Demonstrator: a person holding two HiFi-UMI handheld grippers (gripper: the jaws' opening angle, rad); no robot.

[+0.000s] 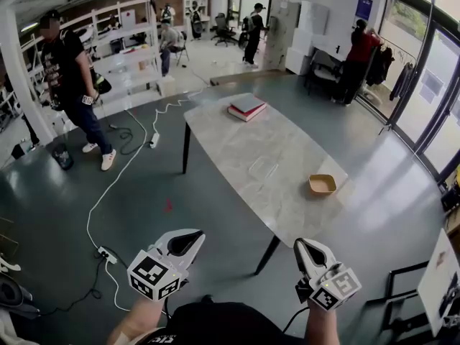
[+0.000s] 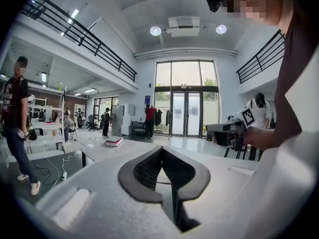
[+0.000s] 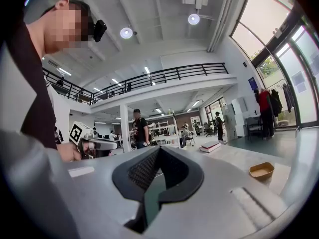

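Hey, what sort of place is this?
Probably a lab or workshop hall: white shelves, cables and a power strip on the floor, and a railed mezzanine overhead.

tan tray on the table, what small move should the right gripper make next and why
Probably carry the right gripper forward toward the tan tray: it hangs short of the table, jaws shut and empty, and the tray is the thing nearest it.

The clear item [image 1: 263,168] on the table [image 1: 228,148] is too faint to identify.
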